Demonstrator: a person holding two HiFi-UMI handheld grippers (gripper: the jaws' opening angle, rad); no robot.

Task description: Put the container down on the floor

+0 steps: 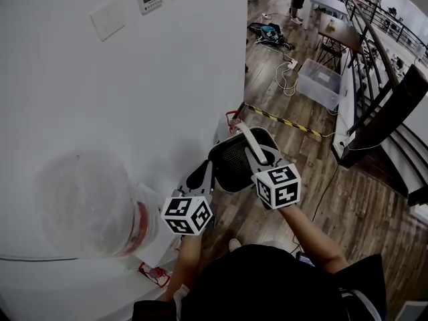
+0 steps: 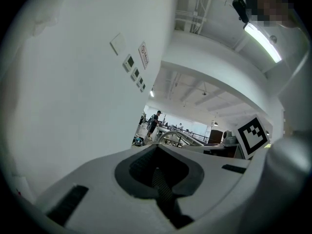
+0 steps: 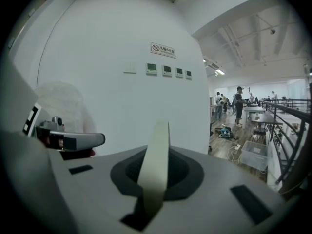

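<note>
Wall (image 1: 134, 79) crowds my left side; open wood floor (image 1: 314, 206) runs ahead and right, up to the stair rail (image 1: 384, 105). The container (image 1: 234, 169), grey with dark mesh inside, hangs off the floor between my tongs. My left gripper (image 1: 202, 172) is pinched on its mesh edge and my right gripper (image 1: 259, 156) is closed on its white handle (image 1: 249, 141). A clear bin (image 1: 321, 82) sits well off, and a water bottle (image 1: 87, 206) stands by the wall.

Black short-sleeved top (image 1: 267, 283), grey left gripper (image 1: 202, 177), right gripper (image 1: 256, 154), black-and-white marker cubes (image 1: 188, 215)
</note>
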